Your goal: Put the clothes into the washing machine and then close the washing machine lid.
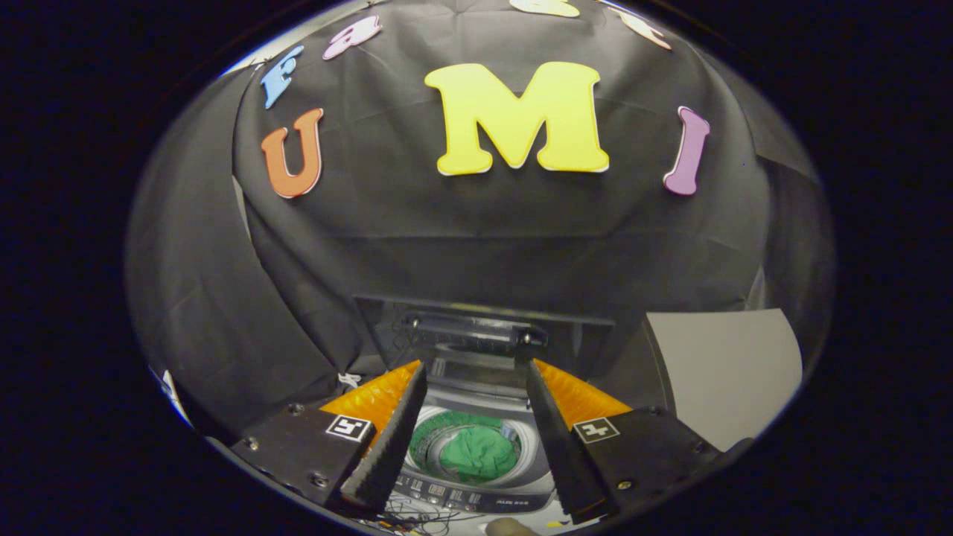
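So the gripper [476,439] is hanging over the washer with its fingers spread wide and nothing in them. Looking down through the gap between them, the green clothes [480,452] are already bunched up in the drum [428,439] of the washing machine [476,497], so I'd say the loading half is done and the lid is what's left. The lid [476,335] is standing up just past the fingertips, around 12 o'clock from the drum. My take for doing it well: come up behind the lid's top edge, tip it forward toward 6 o'clock and ease it down, don't let it slam, and check no fabric hangs over the rim first. The control panel at the washer's near edge is too small to read, some wires run across below it, and the hinge is hard to make out against the booth's wall [476,246]. A pale panel [726,368] sits at about 3 o'clock.
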Demonstrator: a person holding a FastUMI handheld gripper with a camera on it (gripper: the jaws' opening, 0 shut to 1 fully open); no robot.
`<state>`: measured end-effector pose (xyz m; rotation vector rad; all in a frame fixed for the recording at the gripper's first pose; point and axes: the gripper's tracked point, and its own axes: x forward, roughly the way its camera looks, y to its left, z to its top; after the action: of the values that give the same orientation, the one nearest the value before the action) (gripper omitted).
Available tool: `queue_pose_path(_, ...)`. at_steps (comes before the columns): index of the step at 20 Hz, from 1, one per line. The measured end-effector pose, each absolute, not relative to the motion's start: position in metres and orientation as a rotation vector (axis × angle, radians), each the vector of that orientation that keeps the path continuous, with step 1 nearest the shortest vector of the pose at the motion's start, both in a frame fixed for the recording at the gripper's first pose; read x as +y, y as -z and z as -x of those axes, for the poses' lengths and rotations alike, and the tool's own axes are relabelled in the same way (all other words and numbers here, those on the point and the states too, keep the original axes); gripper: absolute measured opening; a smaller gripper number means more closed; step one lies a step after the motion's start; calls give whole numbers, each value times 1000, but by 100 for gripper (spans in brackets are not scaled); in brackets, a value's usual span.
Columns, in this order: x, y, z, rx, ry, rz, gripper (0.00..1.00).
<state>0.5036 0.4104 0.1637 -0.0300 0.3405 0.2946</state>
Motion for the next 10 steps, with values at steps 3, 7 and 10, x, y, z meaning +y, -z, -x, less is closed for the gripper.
queue_pose_path(3,425,-185,-532,322,-287,25,84)
queue_pose_path(7,443,-201,-570,322,-273,4,84)
queue_pose_path(10,453,-201,-599,344,-249,12,84)
